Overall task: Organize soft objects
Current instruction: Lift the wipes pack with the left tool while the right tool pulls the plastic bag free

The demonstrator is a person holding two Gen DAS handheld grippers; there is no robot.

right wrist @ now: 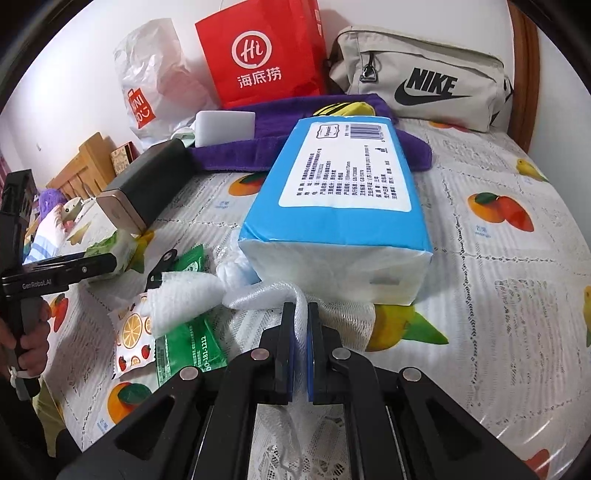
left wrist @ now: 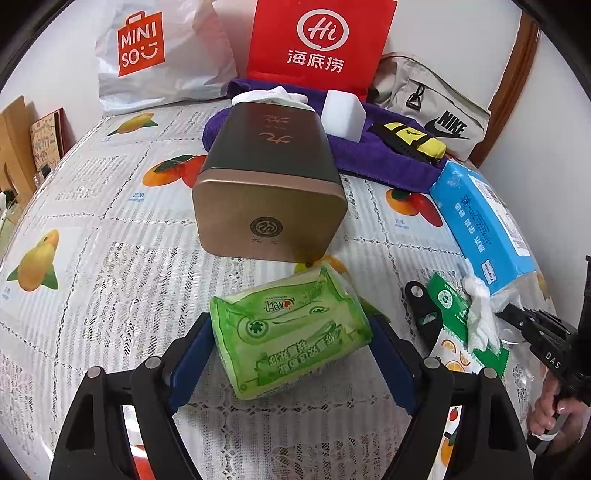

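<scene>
Jaws of the left gripper (left wrist: pixel 291 332) are spread around a green wipes pack (left wrist: pixel 291 339) lying near on the fruit-print tablecloth (left wrist: pixel 110 240); those of the right gripper (right wrist: pixel 301 325) are clamped on white mesh netting (right wrist: pixel 266 295). Bags are leaned against the far white wall (left wrist: pixel 443 29).

Green wipes pack (left wrist: pixel 291 332) — blue tissue pack (right wrist: pixel 340 206), fruit-print tablecloth (right wrist: pixel 517 314).

Ahead of the tongs: one green plastic wet-wipe pack (left wrist: pixel 291 334), one blue tissue pack (right wrist: pixel 343 206), one dark square tin (left wrist: pixel 271 181), one purple towel (left wrist: pixel 384 155), two shopping bags, one beige pouch (right wrist: pixel 424 79).
</scene>
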